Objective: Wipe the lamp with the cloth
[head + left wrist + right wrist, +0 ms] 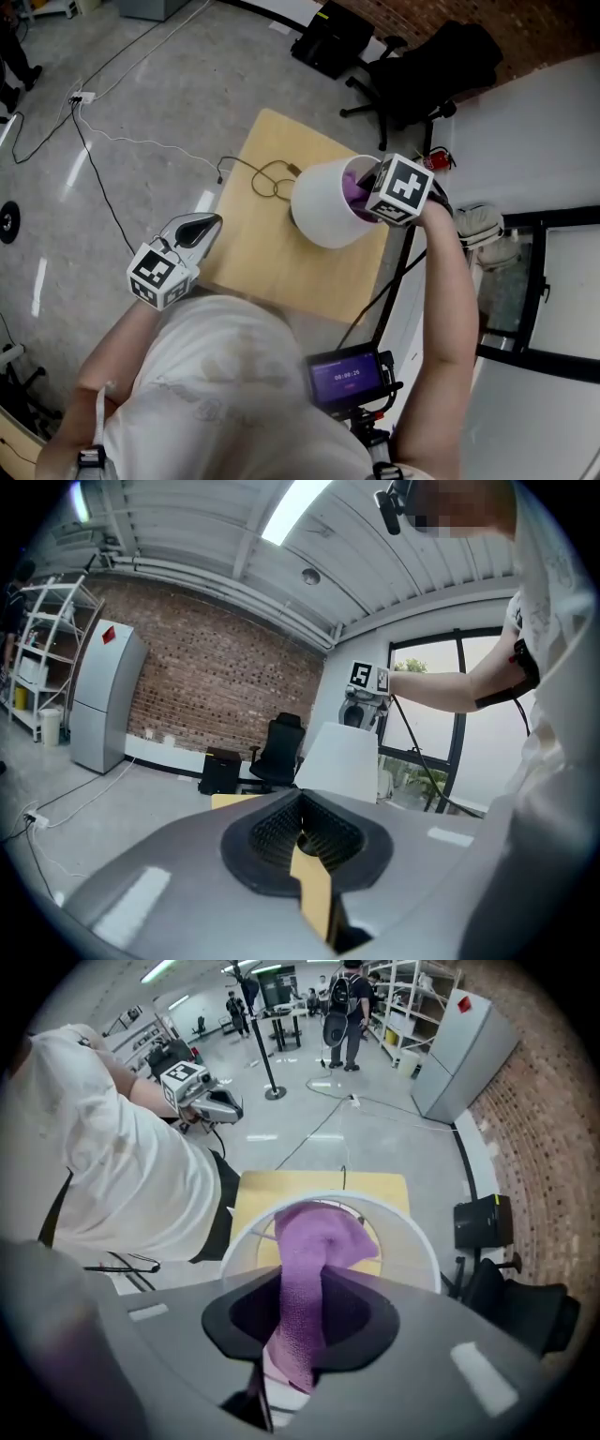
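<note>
Lamp (323, 223) upright, axis vert.; R gripper (298, 1330) pinches cloth (317, 1241) inside, L gripper (302, 834) closed.

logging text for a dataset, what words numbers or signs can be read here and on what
No text can be read for certain.
Small screen: a row of digits like a timer, too small to read.
Marker cubes: black and white square patterns, no words.
Red label on the grey cabinet: no print legible.
</note>
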The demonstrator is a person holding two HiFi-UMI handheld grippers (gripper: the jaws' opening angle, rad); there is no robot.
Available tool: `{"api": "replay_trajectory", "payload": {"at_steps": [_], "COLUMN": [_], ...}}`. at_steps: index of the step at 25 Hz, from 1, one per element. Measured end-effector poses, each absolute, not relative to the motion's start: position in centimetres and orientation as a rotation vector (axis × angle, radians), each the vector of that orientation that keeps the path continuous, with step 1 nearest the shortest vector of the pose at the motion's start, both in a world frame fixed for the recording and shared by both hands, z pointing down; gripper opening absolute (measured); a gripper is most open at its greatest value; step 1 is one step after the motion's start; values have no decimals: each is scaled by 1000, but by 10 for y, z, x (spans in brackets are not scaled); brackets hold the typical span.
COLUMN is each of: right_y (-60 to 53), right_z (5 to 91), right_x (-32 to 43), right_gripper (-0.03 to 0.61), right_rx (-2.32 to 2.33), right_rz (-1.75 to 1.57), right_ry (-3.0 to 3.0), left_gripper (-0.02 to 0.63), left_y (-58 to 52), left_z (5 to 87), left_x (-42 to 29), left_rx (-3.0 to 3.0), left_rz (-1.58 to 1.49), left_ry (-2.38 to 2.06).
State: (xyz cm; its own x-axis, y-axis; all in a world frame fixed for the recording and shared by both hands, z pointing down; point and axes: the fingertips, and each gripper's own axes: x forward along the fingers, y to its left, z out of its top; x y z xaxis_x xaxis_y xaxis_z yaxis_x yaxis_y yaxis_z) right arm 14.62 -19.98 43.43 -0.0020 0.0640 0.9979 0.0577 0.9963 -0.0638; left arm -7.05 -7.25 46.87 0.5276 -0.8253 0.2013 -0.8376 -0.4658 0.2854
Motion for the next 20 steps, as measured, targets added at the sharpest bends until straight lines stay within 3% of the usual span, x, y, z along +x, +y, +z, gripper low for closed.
{"api": "replay_trajectory", "payload": {"at_steps": [8, 20], "right_y": [-245, -206], "right_z": [417, 425], "right_x": [158, 146], "right_gripper": [103, 103], "right_rx": [190, -36], "right_rz": [-164, -108], "right_ry": [-1508, -1650], "left_gripper": [2, 2], "left_y": [-78, -83], "left_z": [466, 466], "left_x": [-63, -60], "left_rx": [2442, 2452], "left_rz": [45, 52], "left_ry": [-1358, -1338]}}
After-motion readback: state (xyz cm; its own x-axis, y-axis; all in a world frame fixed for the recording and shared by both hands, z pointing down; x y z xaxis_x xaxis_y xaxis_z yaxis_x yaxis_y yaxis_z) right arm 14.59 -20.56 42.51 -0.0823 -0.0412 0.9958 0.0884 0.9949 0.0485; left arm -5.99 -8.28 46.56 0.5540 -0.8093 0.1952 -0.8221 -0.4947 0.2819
